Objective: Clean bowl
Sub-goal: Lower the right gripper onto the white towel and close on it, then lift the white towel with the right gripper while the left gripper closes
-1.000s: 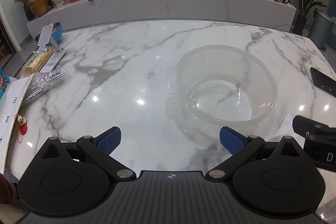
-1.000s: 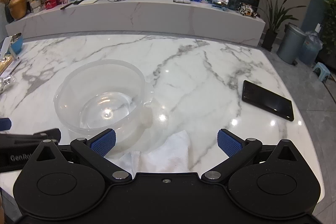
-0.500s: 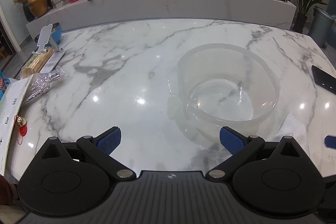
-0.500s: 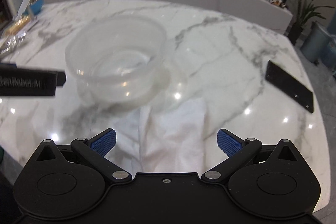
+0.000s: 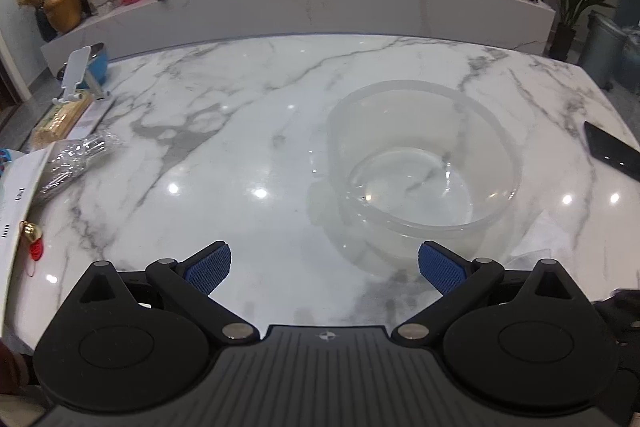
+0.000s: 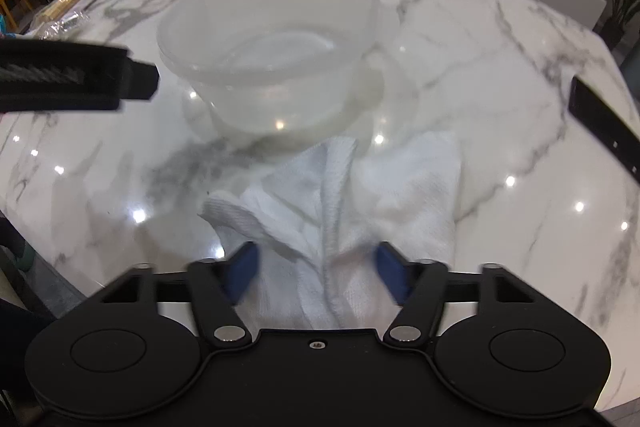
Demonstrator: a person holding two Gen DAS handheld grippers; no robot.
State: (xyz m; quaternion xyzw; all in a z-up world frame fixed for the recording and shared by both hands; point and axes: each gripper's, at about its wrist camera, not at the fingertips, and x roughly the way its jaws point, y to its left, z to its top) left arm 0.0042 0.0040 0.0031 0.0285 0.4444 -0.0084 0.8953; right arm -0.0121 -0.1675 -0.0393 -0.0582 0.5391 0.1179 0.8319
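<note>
A clear plastic bowl (image 5: 424,163) stands upright on the marble table (image 5: 240,131), just ahead and right of my open, empty left gripper (image 5: 324,267). In the right wrist view the bowl (image 6: 272,43) sits beyond a crumpled white cloth (image 6: 348,203) that lies flat on the table. My right gripper (image 6: 318,273) is low over the cloth, its blue fingers (image 6: 242,273) on either side of a raised fold, jaws partly closed and blurred by motion. The left gripper's arm (image 6: 76,75) shows at the left of that view.
A black phone (image 6: 600,123) lies at the table's right edge and also shows in the left wrist view (image 5: 612,151). At the far left lie a crinkled plastic wrap (image 5: 76,159), a white phone stand (image 5: 76,75), a blue bowl (image 5: 98,65) and papers.
My right gripper has dropped down and forward onto the cloth, and its jaws have narrowed around a fold. The left gripper has stayed nearly still by the bowl.
</note>
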